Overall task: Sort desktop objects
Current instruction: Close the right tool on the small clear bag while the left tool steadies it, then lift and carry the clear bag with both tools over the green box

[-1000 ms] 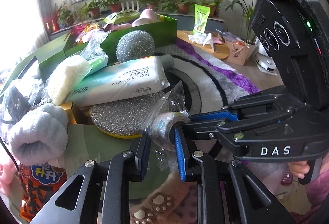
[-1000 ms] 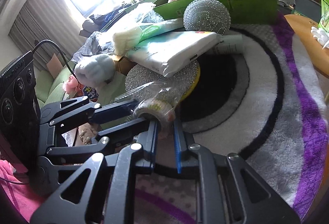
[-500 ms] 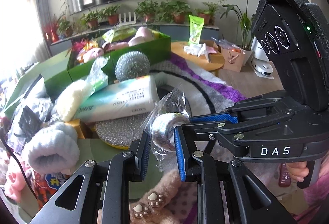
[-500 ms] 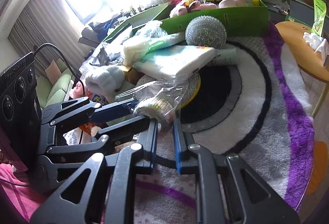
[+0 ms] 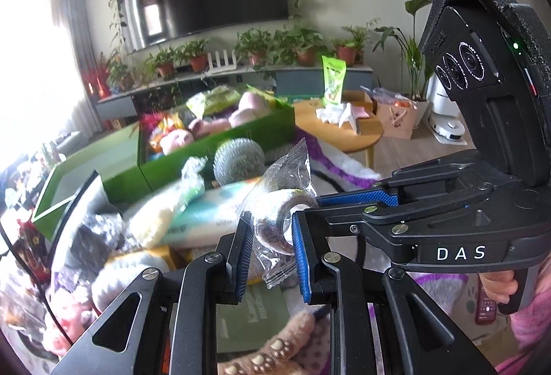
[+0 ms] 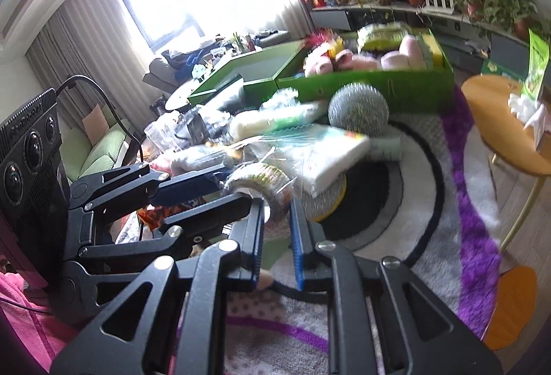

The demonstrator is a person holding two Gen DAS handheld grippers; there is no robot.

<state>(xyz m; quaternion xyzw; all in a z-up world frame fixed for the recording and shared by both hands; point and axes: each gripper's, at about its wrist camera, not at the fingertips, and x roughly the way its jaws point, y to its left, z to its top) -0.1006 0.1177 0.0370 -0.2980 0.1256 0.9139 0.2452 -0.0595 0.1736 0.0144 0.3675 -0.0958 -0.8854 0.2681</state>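
Both grippers hold one patterned tape roll in a clear plastic wrapper, raised above the cluttered table. My left gripper is shut on the roll from both sides. My right gripper comes in from the right and is shut on the same roll; its blue pads show in the left wrist view. The green box with pink toys stands behind, and it also shows in the right wrist view.
Below lie a tissue pack, a steel scourer ball, a flat scourer pad, a grey fluffy cuff and bagged items. An open green lid lies left of the box. A round wooden side table stands right.
Both grippers have lifted the wrapped roll higher and tilted up. The table pile now sits lower in both views.
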